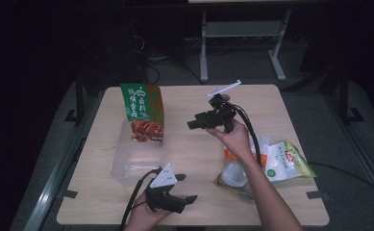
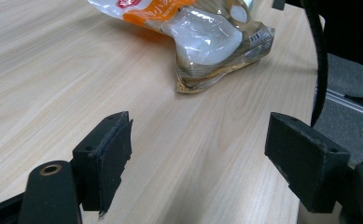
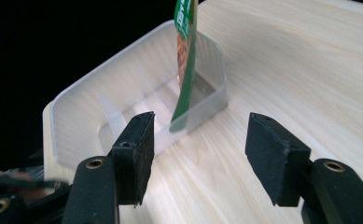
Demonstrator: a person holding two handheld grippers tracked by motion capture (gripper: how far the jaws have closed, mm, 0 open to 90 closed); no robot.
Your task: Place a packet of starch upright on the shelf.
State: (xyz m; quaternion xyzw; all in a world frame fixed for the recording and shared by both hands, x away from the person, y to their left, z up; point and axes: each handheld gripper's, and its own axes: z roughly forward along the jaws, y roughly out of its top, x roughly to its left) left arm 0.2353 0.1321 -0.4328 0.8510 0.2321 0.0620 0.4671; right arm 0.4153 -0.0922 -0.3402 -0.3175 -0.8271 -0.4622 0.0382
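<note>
Now with right claw (image 1: 193, 124) wide and empty near the clear plastic rectangular tub (image 1: 137, 155), where the green snack packet (image 1: 143, 113) stands upright: withdraw level, avoid brushing the packet. Left claw (image 1: 187, 187) wide, idle over the counter (image 1: 184, 149).

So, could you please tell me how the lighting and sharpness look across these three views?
High view: dim, with black surroundings, only the table lit, and soft detail. Left gripper view: bright and even, with glare on the clear snack bag. Right gripper view: sharp jaws, a translucent container glowing pale, black beyond the table edge.
</note>
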